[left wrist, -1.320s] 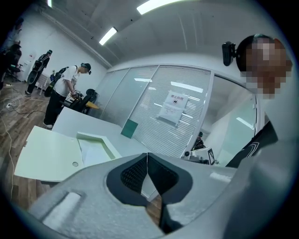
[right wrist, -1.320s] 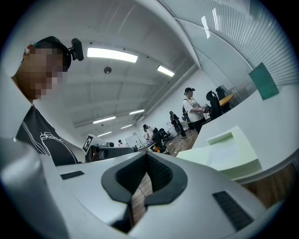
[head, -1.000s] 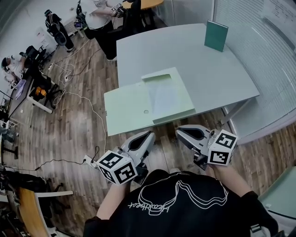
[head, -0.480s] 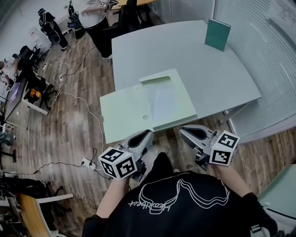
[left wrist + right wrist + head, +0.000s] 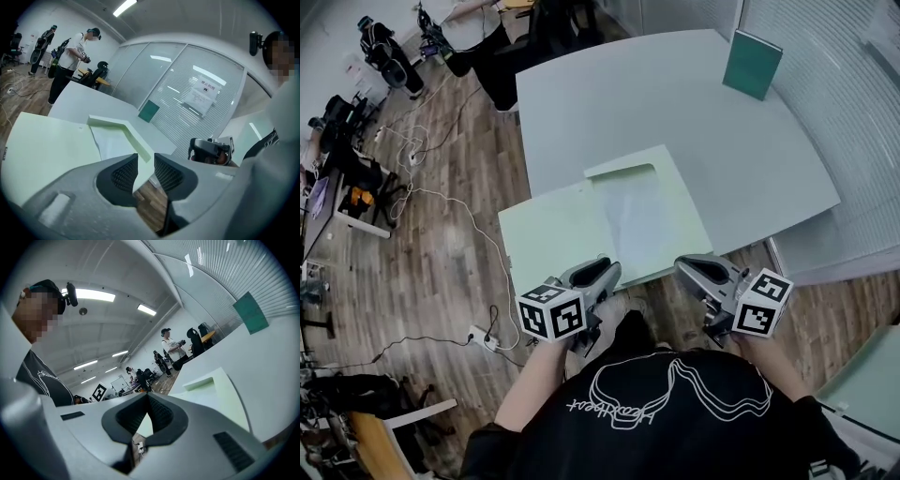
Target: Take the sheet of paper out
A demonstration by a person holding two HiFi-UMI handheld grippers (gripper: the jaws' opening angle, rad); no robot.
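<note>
A pale green folder (image 5: pixel 553 239) lies open on the near left corner of the grey table (image 5: pixel 750 159), hanging over the edge. A white sheet of paper (image 5: pixel 630 211) rests in its right half under a pocket flap. The paper (image 5: pixel 108 143) also shows in the left gripper view. My left gripper (image 5: pixel 605 270) hovers just before the folder's near edge; its jaws are opening and nothing is between them. My right gripper (image 5: pixel 686 267) is held off the table's near edge beside the folder, shut and empty.
A dark green book (image 5: pixel 752 64) stands upright at the table's far right. A glass partition with blinds (image 5: pixel 853 112) runs along the right. People (image 5: pixel 478 37) stand beyond the table. Cables (image 5: pixel 459 202) and a power strip (image 5: pixel 483 336) lie on the wooden floor at the left.
Both grippers have drawn closer to the folder's near edge, the left one most. The folder and the paper lie as before.
</note>
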